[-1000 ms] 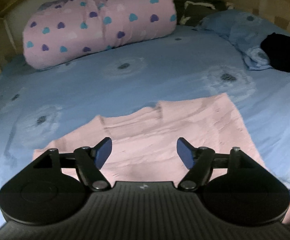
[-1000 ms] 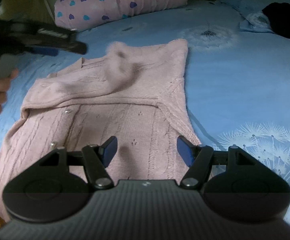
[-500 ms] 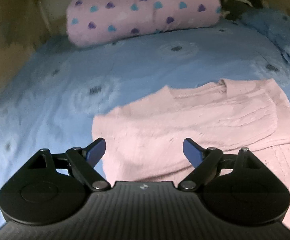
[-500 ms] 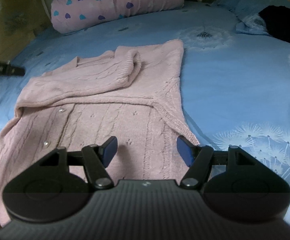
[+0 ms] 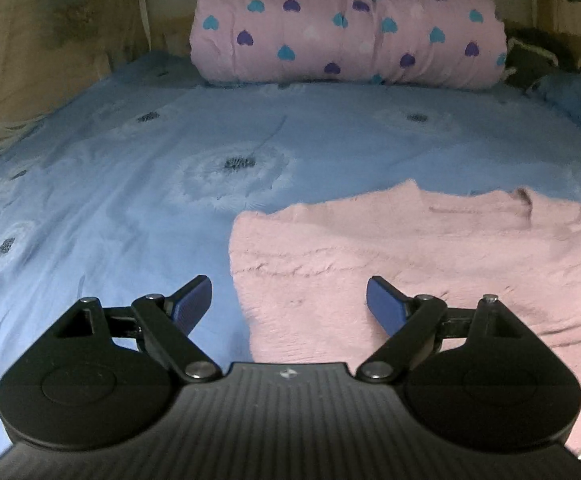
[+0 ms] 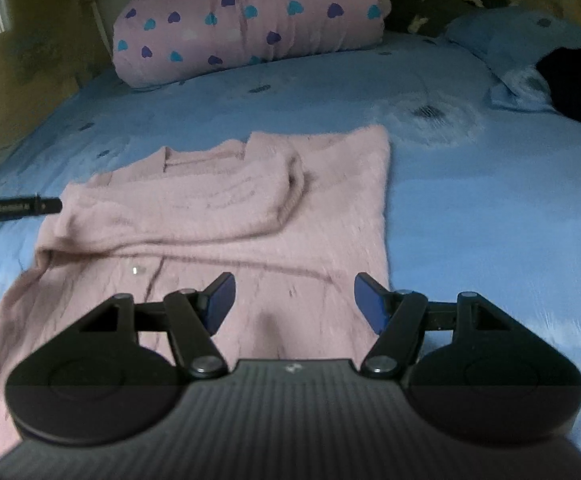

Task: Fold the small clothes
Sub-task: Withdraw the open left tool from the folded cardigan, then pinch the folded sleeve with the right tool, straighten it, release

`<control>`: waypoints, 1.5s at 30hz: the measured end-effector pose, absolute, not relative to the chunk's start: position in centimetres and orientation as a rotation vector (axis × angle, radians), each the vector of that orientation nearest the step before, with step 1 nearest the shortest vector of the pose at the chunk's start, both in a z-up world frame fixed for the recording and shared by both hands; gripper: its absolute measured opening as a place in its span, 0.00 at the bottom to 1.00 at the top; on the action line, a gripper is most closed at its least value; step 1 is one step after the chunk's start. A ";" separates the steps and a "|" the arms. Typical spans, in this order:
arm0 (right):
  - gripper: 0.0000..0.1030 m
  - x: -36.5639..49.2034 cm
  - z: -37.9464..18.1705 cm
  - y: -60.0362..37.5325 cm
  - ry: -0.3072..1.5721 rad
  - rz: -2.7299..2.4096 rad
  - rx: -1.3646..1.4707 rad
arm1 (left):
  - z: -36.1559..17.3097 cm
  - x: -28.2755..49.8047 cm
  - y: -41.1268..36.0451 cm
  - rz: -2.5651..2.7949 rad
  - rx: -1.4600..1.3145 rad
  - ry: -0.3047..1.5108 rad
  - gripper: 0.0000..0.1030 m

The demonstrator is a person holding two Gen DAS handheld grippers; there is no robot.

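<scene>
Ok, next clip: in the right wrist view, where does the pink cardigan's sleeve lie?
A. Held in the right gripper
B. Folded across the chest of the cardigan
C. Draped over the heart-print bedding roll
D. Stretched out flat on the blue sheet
B: the sleeve lies folded across the upper body of the pink cardigan, its cuff end resting on the knit, while the right gripper hangs open and empty above the lower part.

white lettering runs along the black bar of the left gripper (image 6: 18, 208) at the frame's edge, too blurred to read.
</scene>
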State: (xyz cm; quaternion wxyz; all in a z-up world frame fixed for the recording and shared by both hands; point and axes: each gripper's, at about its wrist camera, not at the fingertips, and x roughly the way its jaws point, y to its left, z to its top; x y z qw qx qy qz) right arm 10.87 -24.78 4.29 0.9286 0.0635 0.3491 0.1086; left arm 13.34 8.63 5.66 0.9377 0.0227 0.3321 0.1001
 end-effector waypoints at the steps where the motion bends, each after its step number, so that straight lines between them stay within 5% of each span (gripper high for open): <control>1: 0.66 11.6 4.5 -24.5 0.715 0.223 0.126 | 5.6 13.7 8.6 0.202 0.049 0.695 0.85; 15: 0.65 20.9 4.0 -19.9 0.713 0.247 0.102 | 4.9 14.5 9.1 0.181 0.016 0.703 0.85; 18: 0.54 21.4 3.6 -19.5 0.740 0.263 0.116 | 4.9 14.5 9.1 0.177 0.012 0.701 0.85; 29: 0.53 22.6 1.6 -21.9 0.770 0.268 0.337 | 4.4 14.4 8.9 0.145 -0.014 0.720 0.84; 31: 0.25 22.9 1.4 -22.5 0.780 0.282 0.403 | 4.2 14.4 8.8 0.140 -0.017 0.727 0.83; 33: 0.16 23.0 1.6 -23.5 0.779 0.276 0.491 | 4.1 14.4 8.8 0.140 -0.016 0.727 0.83; 40: 0.15 21.0 4.8 -24.9 0.613 0.167 0.394 | 3.8 14.6 8.8 0.135 -0.008 0.724 0.84; 45: 0.16 22.4 2.1 -24.5 0.727 0.148 0.313 | 2.8 15.5 8.9 0.144 -0.004 0.747 0.85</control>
